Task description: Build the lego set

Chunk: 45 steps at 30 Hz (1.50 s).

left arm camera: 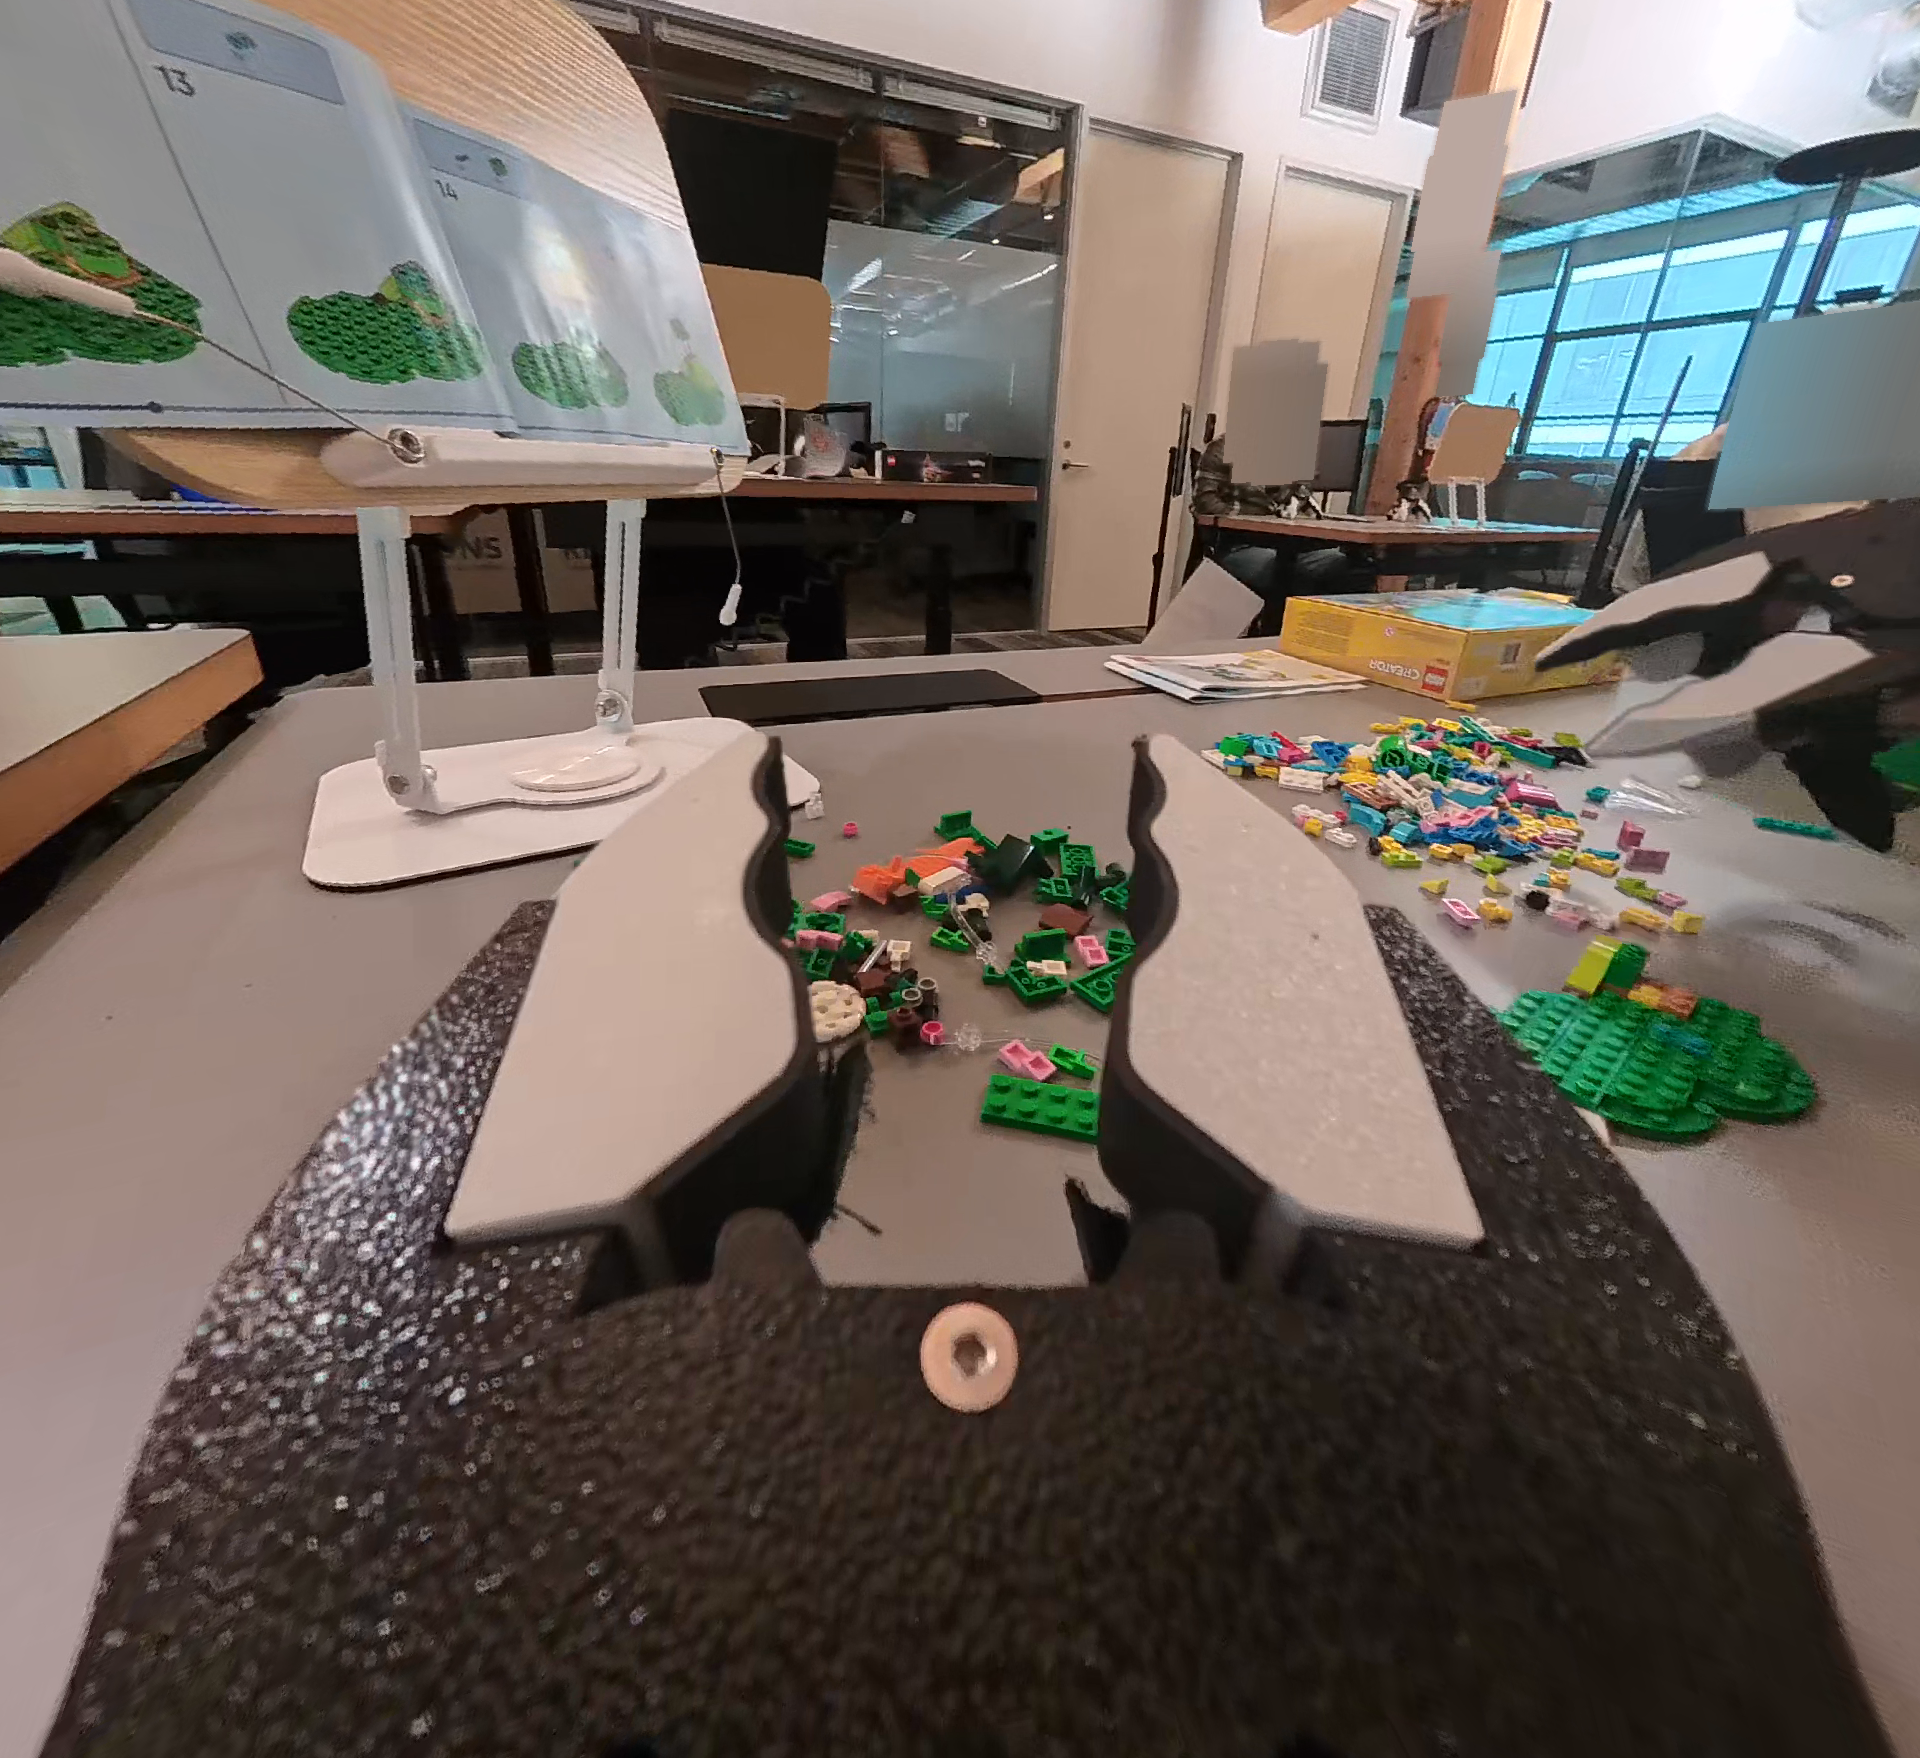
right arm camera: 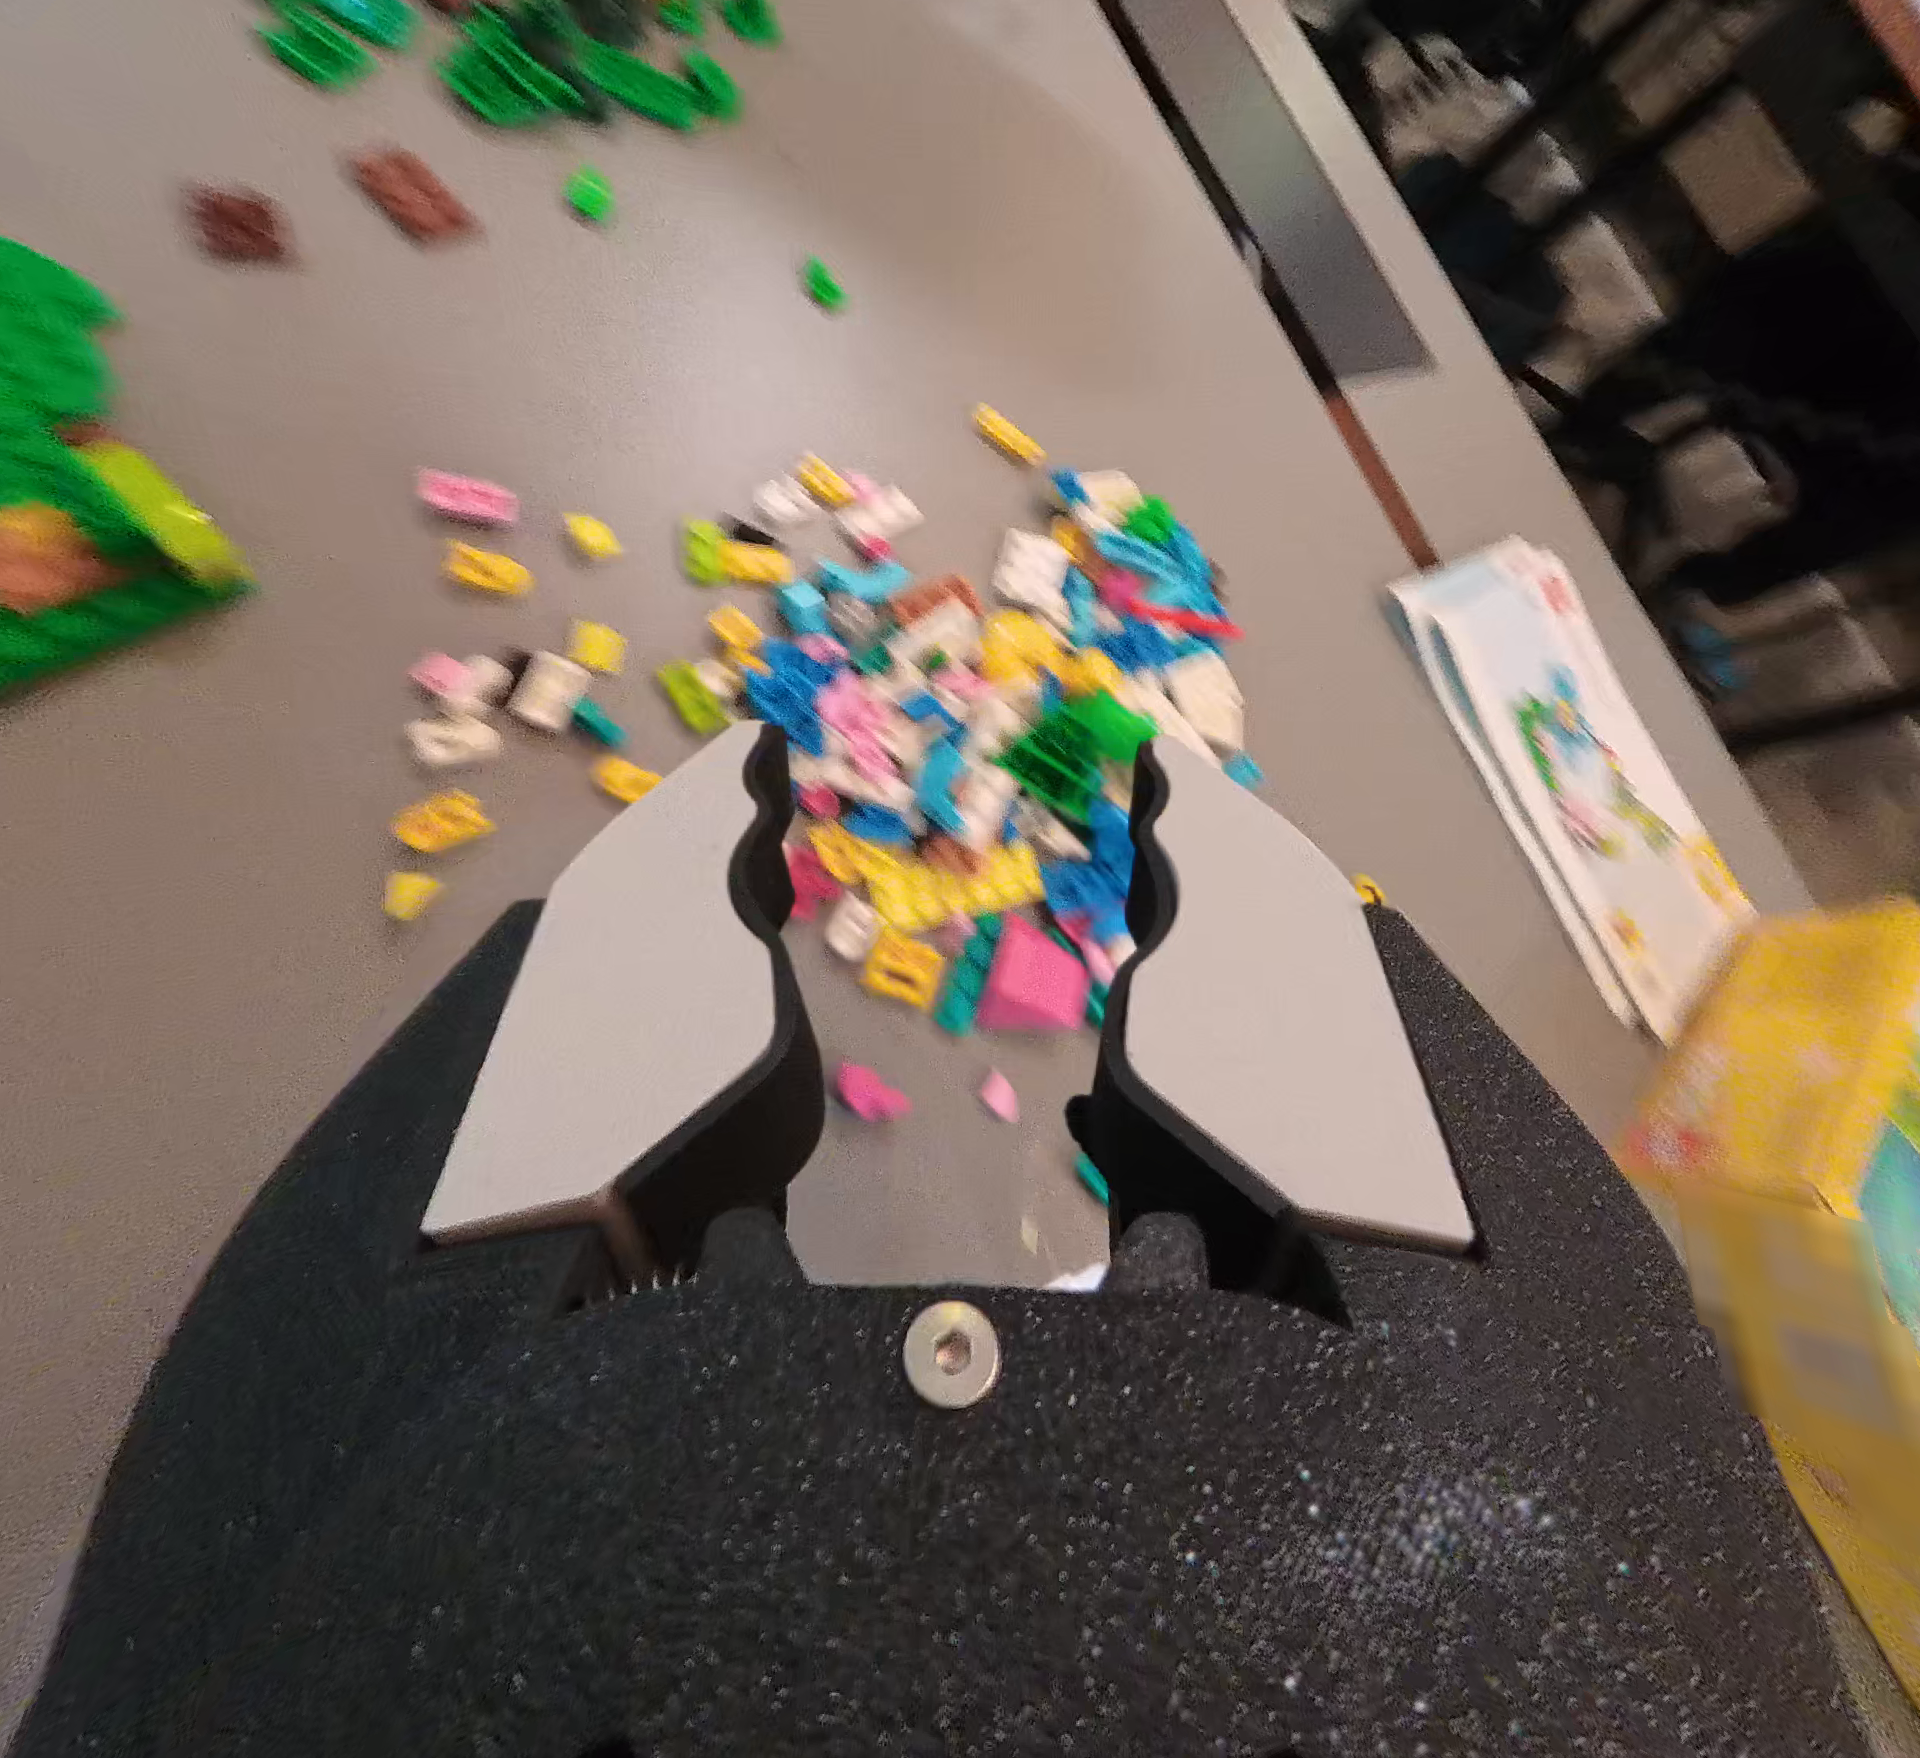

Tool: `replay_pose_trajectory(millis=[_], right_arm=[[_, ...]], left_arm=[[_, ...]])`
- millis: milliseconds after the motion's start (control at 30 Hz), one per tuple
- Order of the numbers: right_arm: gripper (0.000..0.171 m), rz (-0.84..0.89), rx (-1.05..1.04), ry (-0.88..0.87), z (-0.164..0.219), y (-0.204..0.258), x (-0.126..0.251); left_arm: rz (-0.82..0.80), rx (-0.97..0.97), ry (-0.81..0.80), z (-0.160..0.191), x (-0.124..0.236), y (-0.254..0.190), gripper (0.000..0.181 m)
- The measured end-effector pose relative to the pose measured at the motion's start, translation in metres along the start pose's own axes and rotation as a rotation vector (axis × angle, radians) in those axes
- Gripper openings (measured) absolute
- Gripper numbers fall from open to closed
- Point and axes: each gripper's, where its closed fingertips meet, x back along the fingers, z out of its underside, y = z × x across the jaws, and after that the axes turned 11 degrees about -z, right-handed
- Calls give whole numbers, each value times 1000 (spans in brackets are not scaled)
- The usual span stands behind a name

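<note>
My left gripper (left arm camera: pixel 954 752) is open and empty above a pile of mostly green, brown and orange bricks (left arm camera: pixel 966 919) on the grey table. The green baseplate build (left arm camera: pixel 1652 1054), with lime and orange bricks on top, lies to its right. My right gripper (right arm camera: pixel 951 752) is open and empty over a pile of pink, yellow, blue and white bricks (right arm camera: pixel 966 721); the view is motion-blurred. It also shows in the left wrist view (left arm camera: pixel 1579 700), open, above that colourful pile (left arm camera: pixel 1455 804). The green build shows at the left edge of the right wrist view (right arm camera: pixel 62 545).
An instruction booklet (left arm camera: pixel 312 254) stands open on a white and wood stand (left arm camera: pixel 488 804) at the back left. A yellow set box (left arm camera: pixel 1434 648) and folded leaflets (left arm camera: pixel 1226 669) lie at the back right, also in the right wrist view (right arm camera: pixel 1766 1137). The table edge (right arm camera: pixel 1299 181) runs beyond the piles. About 40 centimeters separates my left fingertips from my right.
</note>
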Motion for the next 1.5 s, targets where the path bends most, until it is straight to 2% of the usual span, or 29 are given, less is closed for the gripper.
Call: replay_pose_trajectory(millis=[133, 200, 333, 500, 700, 867, 967, 1133, 1267, 1433, 1467, 1500], right_arm=[[61, 99, -75, 68, 40, -28, 31], [61, -47, -82, 0, 40, -6, 35], [68, -407, 58, -142, 8, 73, 23], [81, -678, 290, -83, -20, 148, -16], [72, -778, 498, 84, -23, 158, -47], [84, -891, 428, 169, -24, 166, -52], [88, -891, 416, 221, -23, 170, -58], [66, -870, 382, 255, -25, 173, -60], [66, -864, 380, 240, -26, 170, -60], [66, -957, 205, 142, -36, 164, -55], [66, -971, 178, 130, -37, 162, -54], [66, -985, 153, 120, -37, 160, -54]], left_arm=[[12, -3, 10, 2, -1, -3, 62], [22, -3, 17, 3, -2, -4, 61], [126, -52, 78, 13, -5, -28, 61], [322, -148, 164, 29, -6, -87, 60], [468, -11, 239, 25, 0, -127, 61], [447, -23, 261, 23, 9, -131, 59], [415, -66, 270, 25, 15, -132, 58], [403, -170, 309, 34, 22, -138, 57], [437, -371, 371, 52, 21, -150, 58], [463, -1058, 449, 99, 10, -156, 70], [487, -1143, 449, 106, 8, -160, 74], [509, -1193, 446, 112, 4, -165, 69]])
